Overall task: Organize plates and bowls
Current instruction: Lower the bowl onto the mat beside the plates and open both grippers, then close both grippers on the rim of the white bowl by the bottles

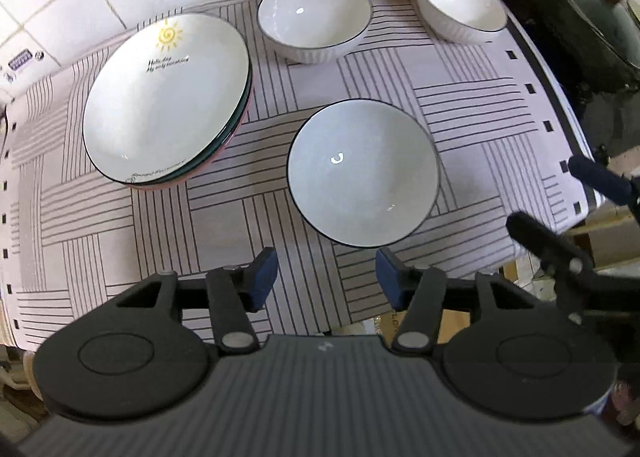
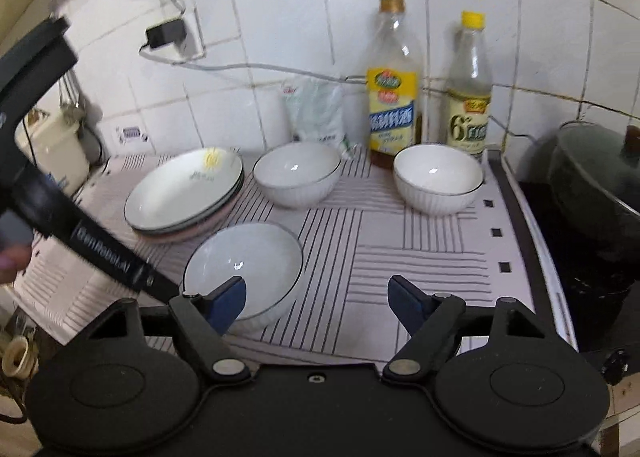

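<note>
Both claws are released, nothing between them: left gripper (image 1: 326,277) and right gripper (image 2: 316,303) hang over the near white dark-rimmed ceramic bowl (image 1: 364,173), stacked white plates (image 1: 168,97) at left.

Home kitchen: tiled wall (image 2: 280,17), oil bottle (image 2: 394,89), lidded pot (image 2: 596,177), bowls.

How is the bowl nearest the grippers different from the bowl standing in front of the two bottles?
The near bowl stands alone toward the cloth's front edge; the far bowl sits at the back by the bottles. The near bowl's inside looks greyish and its rim wider; the far bowl's inside looks bright white. Both stand upright, empty, dark-rimmed, with ribbed white outsides.
</note>
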A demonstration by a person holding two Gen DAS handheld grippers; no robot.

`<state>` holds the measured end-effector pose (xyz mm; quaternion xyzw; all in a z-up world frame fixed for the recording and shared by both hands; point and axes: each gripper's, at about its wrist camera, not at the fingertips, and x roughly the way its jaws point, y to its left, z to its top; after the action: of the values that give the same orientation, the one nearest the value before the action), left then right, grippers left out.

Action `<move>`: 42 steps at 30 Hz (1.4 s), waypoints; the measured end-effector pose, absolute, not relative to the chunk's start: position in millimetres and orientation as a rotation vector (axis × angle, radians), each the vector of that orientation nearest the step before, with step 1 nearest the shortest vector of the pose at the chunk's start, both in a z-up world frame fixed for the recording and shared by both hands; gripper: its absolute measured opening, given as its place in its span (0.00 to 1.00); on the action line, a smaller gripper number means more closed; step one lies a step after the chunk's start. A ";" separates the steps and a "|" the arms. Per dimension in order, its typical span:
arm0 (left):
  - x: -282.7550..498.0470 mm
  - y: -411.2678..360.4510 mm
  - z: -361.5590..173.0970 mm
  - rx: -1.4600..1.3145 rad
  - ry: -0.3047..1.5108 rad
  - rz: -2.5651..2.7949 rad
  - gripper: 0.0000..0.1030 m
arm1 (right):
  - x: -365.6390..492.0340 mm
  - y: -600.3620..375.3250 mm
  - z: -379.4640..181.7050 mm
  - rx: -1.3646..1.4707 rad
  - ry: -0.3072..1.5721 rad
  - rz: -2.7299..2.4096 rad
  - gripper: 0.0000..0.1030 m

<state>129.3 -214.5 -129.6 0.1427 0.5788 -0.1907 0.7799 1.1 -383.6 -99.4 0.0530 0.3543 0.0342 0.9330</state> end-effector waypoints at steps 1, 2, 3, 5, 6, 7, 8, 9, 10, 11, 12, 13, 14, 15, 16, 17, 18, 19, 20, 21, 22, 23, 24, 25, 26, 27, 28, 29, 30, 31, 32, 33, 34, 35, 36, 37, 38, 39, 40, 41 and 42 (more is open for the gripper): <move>127.5 -216.2 -126.2 0.316 1.249 -0.421 0.59 | -0.1 -385.5 -95.7 0.116 0.720 0.065 0.79; 126.6 -218.9 -123.2 0.324 1.249 -0.424 0.59 | -1.4 -386.9 -91.9 0.120 0.715 0.060 0.79; 125.7 -221.5 -120.2 0.336 1.247 -0.422 0.60 | -1.8 -388.0 -88.5 0.118 0.711 0.047 0.79; 125.4 -226.2 -115.0 0.359 1.241 -0.427 0.62 | -1.2 -390.2 -82.4 0.111 0.705 0.024 0.79; 126.1 -228.1 -112.6 0.365 1.238 -0.433 0.63 | -1.3 -391.8 -79.1 0.110 0.703 0.017 0.79; 127.2 -230.3 -109.0 0.367 1.235 -0.441 0.64 | -0.4 -393.4 -76.5 0.110 0.705 0.006 0.79; 128.4 -231.3 -106.0 0.367 1.234 -0.452 0.65 | 1.4 -395.5 -74.3 0.111 0.710 -0.008 0.79; 130.5 -233.1 -103.0 0.366 1.236 -0.460 0.65 | 2.2 -397.7 -72.3 0.117 0.710 -0.016 0.79; 132.4 -234.8 -100.2 0.366 1.238 -0.467 0.66 | 3.3 -400.0 -70.2 0.127 0.707 -0.022 0.76; 135.2 -237.1 -96.9 0.368 1.240 -0.475 0.66 | 4.9 -402.2 -68.1 0.136 0.700 -0.027 0.75; 136.9 -239.5 -94.9 0.370 1.238 -0.484 0.66 | 6.9 -404.8 -65.8 0.148 0.698 -0.031 0.73; 139.5 -242.1 -92.6 0.374 1.234 -0.494 0.67 | 9.0 -407.1 -63.9 0.160 0.696 -0.034 0.72; 142.8 -244.6 -89.9 0.380 1.230 -0.506 0.67 | 11.4 -409.6 -62.2 0.175 0.694 -0.036 0.72; 145.8 -247.3 -87.8 0.385 1.225 -0.516 0.67 | 13.6 -411.3 -61.4 0.186 0.692 -0.037 0.69; 150.0 -250.5 -85.2 0.389 1.219 -0.528 0.67 | 16.2 -412.9 -60.2 0.197 0.689 -0.041 0.66; 153.1 -254.1 -82.2 0.389 1.214 -0.539 0.67 | 19.1 -414.5 -59.3 0.207 0.688 -0.048 0.65; 157.4 -257.3 -79.4 0.387 1.209 -0.551 0.67 | 22.9 -416.3 -58.6 0.217 0.688 -0.057 0.63; 162.7 -260.5 -76.9 0.382 1.203 -0.565 0.67 | 26.9 -418.3 -58.3 0.231 0.690 -0.066 0.62; 167.7 -264.0 -75.3 0.377 1.201 -0.575 0.67 | 30.7 -420.0 -58.4 0.244 0.691 -0.073 0.61; 172.9 -267.1 -73.4 0.372 1.199 -0.585 0.67 | 35.2 -422.0 -58.7 0.259 0.694 -0.082 0.59; 178.6 -271.2 -70.7 0.367 1.193 -0.599 0.67 | 38.8 -423.3 -59.4 0.273 0.700 -0.092 0.57; 183.7 -276.1 -68.6 0.365 1.186 -0.614 0.67 | 43.5 -425.5 -60.6 0.288 0.711 -0.103 0.56; 188.5 -280.7 -66.6 0.364 1.176 -0.631 0.67 | 47.3 -428.0 -62.0 0.304 0.721 -0.114 0.55; 193.9 -286.0 -65.0 0.363 1.163 -0.649 0.67 | 51.4 -431.1 -64.0 0.323 0.732 -0.129 0.54; 198.0 -292.2 -64.3 0.363 1.150 -0.664 0.66 | 55.9 -434.7 -66.6 0.345 0.744 -0.149 0.53; 202.9 -297.9 -63.7 0.362 1.138 -0.678 0.65 | 60.1 -438.5 -69.7 0.362 0.754 -0.177 0.53; 206.9 -303.7 -63.9 0.366 1.129 -0.687 0.65 | 64.5 -442.0 -73.0 0.375 0.767 -0.216 0.53; 211.1 -310.6 -65.2 0.382 1.118 -0.693 0.65 | 68.8 -446.3 -77.1 0.394 0.773 -0.258 0.54; 213.0 -316.8 -67.0 0.408 1.103 -0.696 0.66 | 72.1 -450.4 -81.2 0.419 0.771 -0.278 0.54; 214.5 -323.6 -70.1 0.437 1.086 -0.699 0.66 | 75.2 -455.4 -85.5 0.447 0.769 -0.284 0.54; 216.3 -329.1 -74.6 0.451 1.078 -0.711 0.66 | 78.9 -460.6 -90.8 0.480 0.763 -0.290 0.54; 218.8 -332.7 -78.4 0.458 1.079 -0.727 0.66 | 81.6 -465.1 -95.8 0.504 0.754 -0.304 0.54; 223.1 -337.7 -83.5 0.451 1.085 -0.742 0.65 | 84.8 -468.5 -100.3 0.520 0.745 -0.315 0.54; 227.8 -340.1 -87.8 0.439 1.084 -0.756 0.65 | 88.7 -471.3 -104.9 0.525 0.730 -0.320 0.54; 233.0 -344.0 -92.0 0.428 1.078 -0.768 0.65 | 92.1 -472.4 -108.7 0.525 0.717 -0.327 0.54; 236.4 -345.9 -95.4 0.420 1.070 -0.776 0.65 | 95.8 -474.0 -113.4 0.525 0.701 -0.334 0.54; 241.1 -350.0 -99.7 0.409 1.057 -0.782 0.65 | 100.0 -476.3 -119.1 0.530 0.683 -0.336 0.54; 245.9 -354.4 -104.2 0.402 1.051 -0.780 0.65 | 104.4 -479.1 -124.1 0.536 0.675 -0.343 0.54; 251.6 -359.5 -109.1 0.398 1.049 -0.782 0.65 | 109.5 -482.1 -129.2 0.544 0.671 -0.349 0.54; 258.0 -365.7 -114.7 0.397 1.050 -0.784 0.65 | 114.5 -485.2 -135.6 0.551 0.661 -0.355 0.54; 265.1 -370.7 -119.2 0.399 1.054 -0.779 0.64 | 119.5 -488.3 -139.7 0.557 0.649 -0.368 0.54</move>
<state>265.1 -370.7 -119.2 0.1841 0.4868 -0.3597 0.7744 119.5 -488.3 -139.7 0.2687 0.3130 -0.1776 0.8935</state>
